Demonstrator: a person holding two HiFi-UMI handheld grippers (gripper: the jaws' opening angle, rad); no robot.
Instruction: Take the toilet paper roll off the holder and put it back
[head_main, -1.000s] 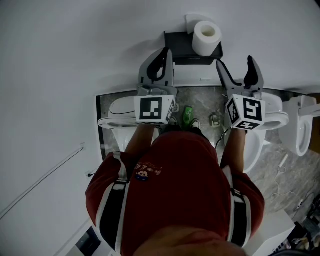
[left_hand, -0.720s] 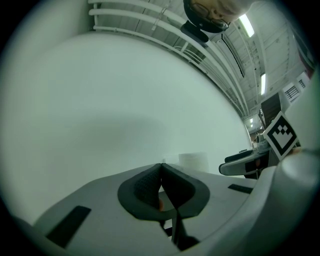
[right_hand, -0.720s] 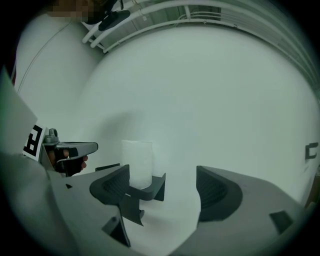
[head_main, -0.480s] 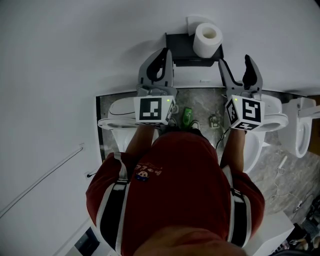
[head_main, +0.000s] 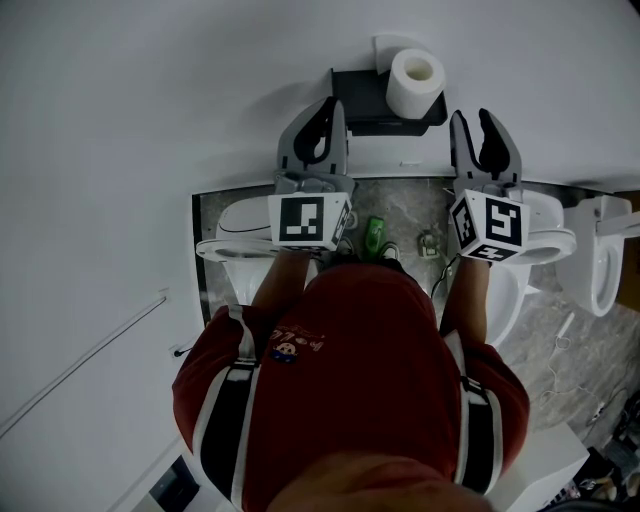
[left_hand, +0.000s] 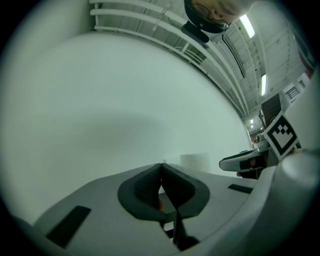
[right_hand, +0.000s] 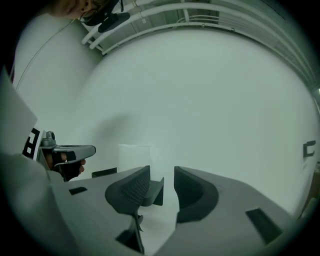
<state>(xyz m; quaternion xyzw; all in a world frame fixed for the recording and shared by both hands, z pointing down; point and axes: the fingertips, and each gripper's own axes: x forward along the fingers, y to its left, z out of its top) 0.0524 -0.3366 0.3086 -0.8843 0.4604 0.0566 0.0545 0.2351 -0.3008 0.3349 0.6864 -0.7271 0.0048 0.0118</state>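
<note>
The white toilet paper roll (head_main: 415, 80) stands upright on the black wall holder (head_main: 365, 95), at the top of the head view. My left gripper (head_main: 322, 118) is held just below and left of the holder, its jaws shut and empty; its fingertips (left_hand: 161, 166) meet, with the roll (left_hand: 194, 161) beyond them to the right. My right gripper (head_main: 478, 125) hangs below and right of the roll. Its jaws are closing with a narrow gap left and nothing between them (right_hand: 161, 171). The roll (right_hand: 134, 156) shows left of them, apart from the pads.
A plain white wall fills the space behind the holder. Below it are a toilet on the left (head_main: 235, 225), one on the right (head_main: 545, 238) and a further white fixture (head_main: 600, 255). A green object (head_main: 375, 232) lies on the grey stone floor between them.
The right gripper's jaws have drawn much closer together, from wide apart to a narrow gap. The left gripper and the roll have stayed where they were.
</note>
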